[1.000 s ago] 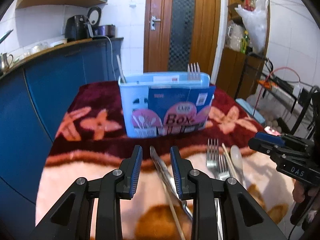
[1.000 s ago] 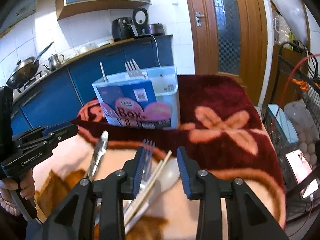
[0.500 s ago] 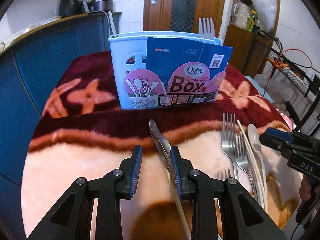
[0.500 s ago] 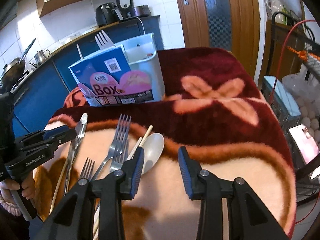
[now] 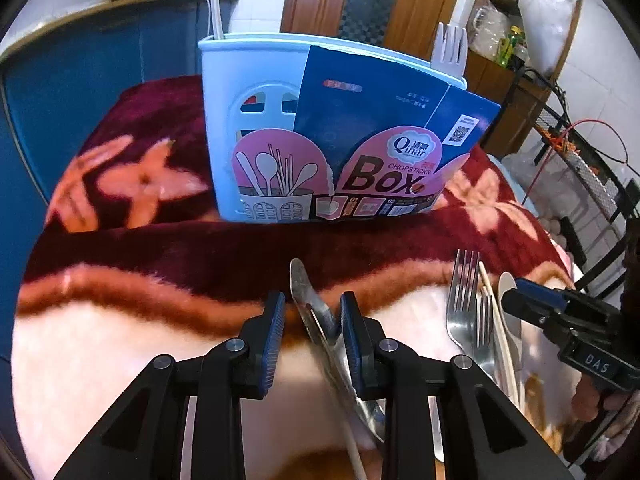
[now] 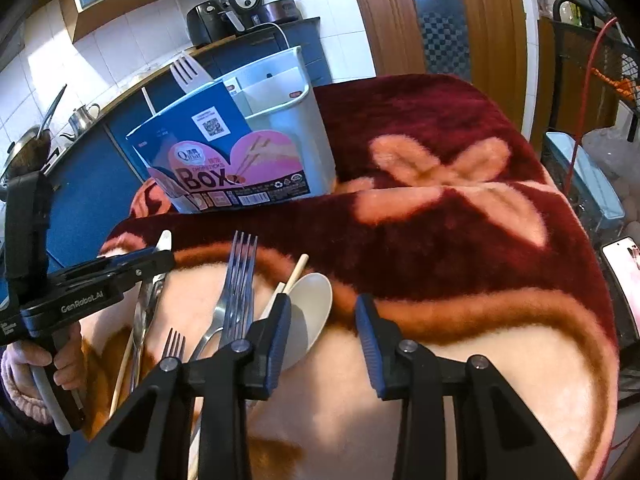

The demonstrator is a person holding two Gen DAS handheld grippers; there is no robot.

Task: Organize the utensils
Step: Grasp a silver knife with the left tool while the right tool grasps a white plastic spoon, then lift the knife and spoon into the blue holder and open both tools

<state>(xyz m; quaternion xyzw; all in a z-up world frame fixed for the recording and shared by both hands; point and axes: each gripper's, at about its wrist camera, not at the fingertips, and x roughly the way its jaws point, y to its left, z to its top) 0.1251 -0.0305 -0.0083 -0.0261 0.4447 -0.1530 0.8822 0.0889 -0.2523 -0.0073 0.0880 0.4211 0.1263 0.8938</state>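
The left hand-held gripper (image 5: 312, 312) is closing its narrow jaws around the metal tongs (image 5: 316, 320); the right hand-held gripper (image 6: 322, 320) is closing beside the white spoon (image 6: 312, 308), gripping nothing

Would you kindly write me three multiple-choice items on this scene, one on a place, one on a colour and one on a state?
1. Where is the pale fork?
A. standing in the blue holder
B. on the floor
C. held in a gripper

2. What colour is the spoon lying on the blanket?
A. red
B. white
C. black

3. How are the metal tongs placed?
A. upright in the holder
B. hanging from a door handle
C. lying on the blanket between the left gripper's fingers

Answers:
1 A, its tines stick up above the holder's rim.
2 B, its bowl shows white against the blanket.
3 C, they lie flat, with the closing fingers on either side of them.
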